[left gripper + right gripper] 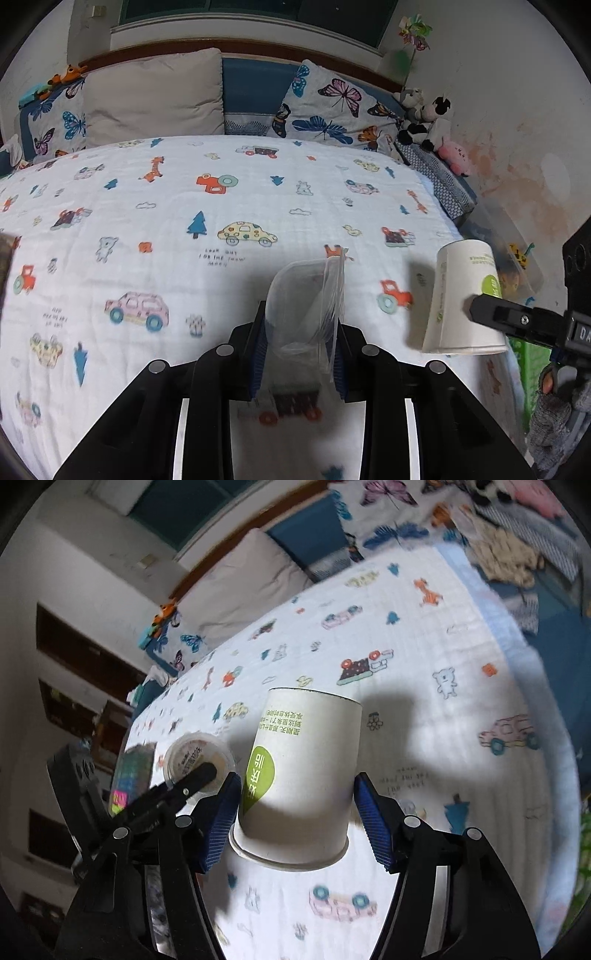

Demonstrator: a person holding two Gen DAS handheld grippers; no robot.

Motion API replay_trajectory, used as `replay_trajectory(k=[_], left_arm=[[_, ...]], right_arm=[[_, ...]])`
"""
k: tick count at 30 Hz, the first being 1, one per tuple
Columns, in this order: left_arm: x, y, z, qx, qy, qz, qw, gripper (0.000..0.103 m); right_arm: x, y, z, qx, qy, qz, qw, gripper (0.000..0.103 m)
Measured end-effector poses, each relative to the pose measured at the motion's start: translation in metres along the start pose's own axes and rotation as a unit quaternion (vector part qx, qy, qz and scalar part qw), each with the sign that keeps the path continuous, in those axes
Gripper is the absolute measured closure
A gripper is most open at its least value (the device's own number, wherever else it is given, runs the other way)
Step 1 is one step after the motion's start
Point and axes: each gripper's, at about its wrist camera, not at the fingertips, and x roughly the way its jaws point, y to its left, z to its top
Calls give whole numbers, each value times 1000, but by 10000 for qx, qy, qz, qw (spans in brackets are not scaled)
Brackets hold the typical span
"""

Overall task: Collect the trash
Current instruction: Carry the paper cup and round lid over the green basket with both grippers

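The left gripper [301,354] is clenched on the clear plastic cup [304,306]. The right gripper [295,823] grasps the paper cup [299,775], at 3 o'clock from it above the bed [147,221]. Keep both squeezes gentle; thin walls may crush.

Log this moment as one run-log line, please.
left gripper: shut on plastic cup | right gripper: shut on paper cup | above bed
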Motion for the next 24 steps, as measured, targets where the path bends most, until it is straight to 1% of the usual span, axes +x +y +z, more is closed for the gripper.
replay_trajectory(k=[4,7,11,18,21,24], left_arm=[[-26,-10,-11,15,-116,-80,9999,74],[-47,-21,-20,35,-216,-134,9997,74],[-76,-38,-37,82,-329,-248,9991,74],[-113,-72,-72,152,-400,-533,9977,74],[-125,-91,-87,268,-461,-633,9966,74],[-134,-114,-98,371,-468,-800,9950,74]], right_arm=[[-29,12,-21,-432,-184,-145,9988,40],[-54,21,-43,-766,-342,-272,9961,40],[-77,28,-66,-1042,-501,-417,9924,40],[-127,20,-114,-1339,-813,-707,9851,40],[-145,12,-126,-1379,-917,-836,9826,40],[-165,1,-140,-1416,-1017,-1052,9790,40]])
